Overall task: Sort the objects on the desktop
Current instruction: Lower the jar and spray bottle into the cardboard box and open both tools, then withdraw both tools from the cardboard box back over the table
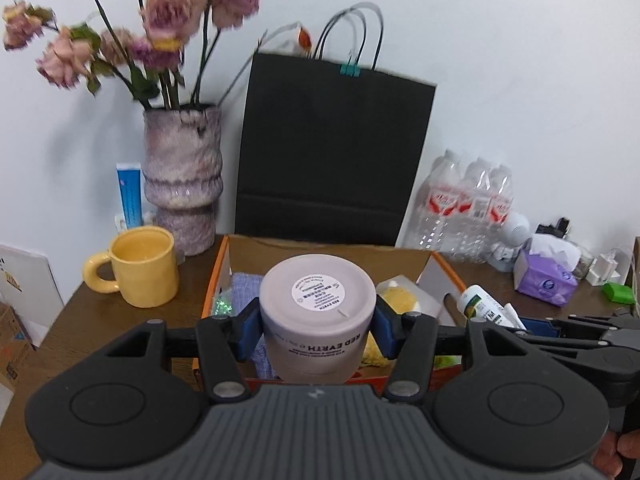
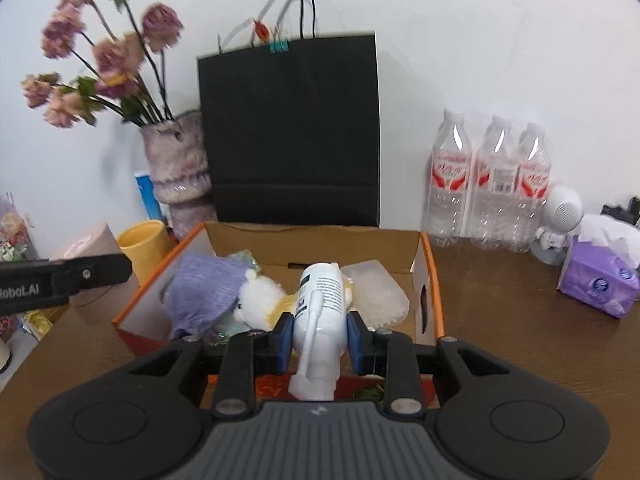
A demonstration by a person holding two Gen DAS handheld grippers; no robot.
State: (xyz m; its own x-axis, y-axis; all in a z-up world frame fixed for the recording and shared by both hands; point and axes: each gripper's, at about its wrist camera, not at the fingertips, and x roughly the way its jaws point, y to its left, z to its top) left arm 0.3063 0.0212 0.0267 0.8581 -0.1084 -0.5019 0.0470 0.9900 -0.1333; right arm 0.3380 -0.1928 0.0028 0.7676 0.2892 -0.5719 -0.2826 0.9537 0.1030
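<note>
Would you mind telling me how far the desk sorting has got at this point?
Done: the cardboard box already holds a purple knit hat and a white plush toy. In hand: the left tool grips a pink jar and the right tool a white pump bottle, both over the box. Left: the yellow mug and tissue pack sit on the table.

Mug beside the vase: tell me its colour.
The mug is plain yellow, seen best in the left wrist view, standing beside the vase.
</note>
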